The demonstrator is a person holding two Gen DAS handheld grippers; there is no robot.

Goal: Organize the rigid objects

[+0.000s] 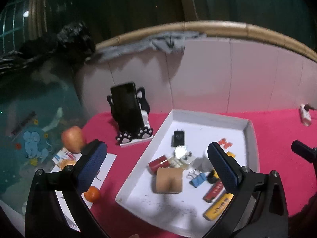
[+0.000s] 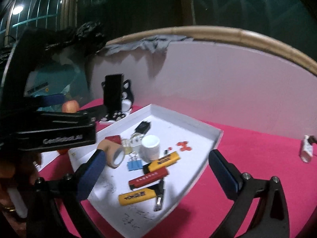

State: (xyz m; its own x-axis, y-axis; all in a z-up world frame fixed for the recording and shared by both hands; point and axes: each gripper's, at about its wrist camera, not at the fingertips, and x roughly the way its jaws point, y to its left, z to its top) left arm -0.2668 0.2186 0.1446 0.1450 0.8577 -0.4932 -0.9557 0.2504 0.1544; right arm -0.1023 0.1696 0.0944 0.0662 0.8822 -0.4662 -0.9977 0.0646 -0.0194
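- The left gripper [image 1: 156, 158] hovers above the near end of the white tray [image 1: 210, 117], its jaws spread wide with nothing between them
- The right gripper [image 2: 156, 168] hangs over the same tray from the near right side, jaws likewise wide apart and empty
- Straight ahead of the left gripper and just below its fingertips lies the brown tape roll [image 1: 169, 180], resting on its side among the clutter; it sits nearly centred in the gap between the blue pads
- From the right gripper, the tape roll [image 2: 114, 155] lies off toward its left finger, close by that pad, with its open core facing the camera
- The lighters lie nearer the right gripper: a red lighter [image 2: 148, 178] and two yellow ones [image 2: 136, 196], their long axes running roughly across its gap, slanting up to the right
- A blue binder clip [image 2: 134, 165] and a white jar [image 2: 150, 147] sit further ahead, between tape roll and lighters
- Judged from these positions, the left gripper is better lined up for the tape roll, while the lighters suit the right one; either would need a wrist turn so the pads close across a lighter's narrow width
- Which item is meant next cannot be told
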